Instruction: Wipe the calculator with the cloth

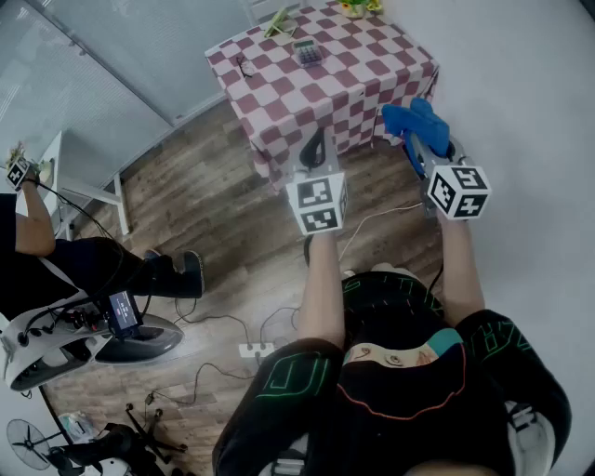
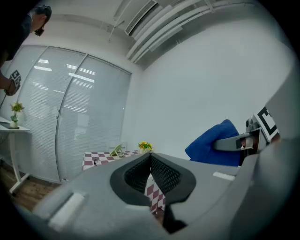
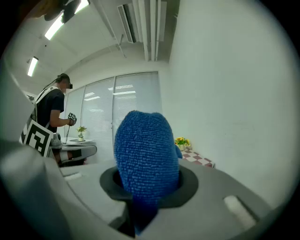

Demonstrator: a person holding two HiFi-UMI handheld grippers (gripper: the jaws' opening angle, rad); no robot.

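The calculator (image 1: 307, 53) lies on a table with a red-and-white checked cover (image 1: 372, 70), far ahead of both grippers. My left gripper (image 1: 317, 149) hangs in the air short of the table's near edge, its jaws shut (image 2: 150, 158) with nothing between them. My right gripper (image 1: 420, 135) is shut on a blue cloth (image 1: 412, 121), which bulges up out of the jaws (image 3: 145, 150). The left gripper view also catches the blue cloth (image 2: 213, 143) to its right. Neither gripper touches the table.
On the table also lie a pair of glasses (image 1: 244, 67), a green stand (image 1: 282, 23) and a small flower pot (image 1: 358, 7). Another person (image 1: 42, 246) sits at the left beside a white side table (image 1: 88, 191). Cables and a power strip (image 1: 256, 350) cross the wooden floor.
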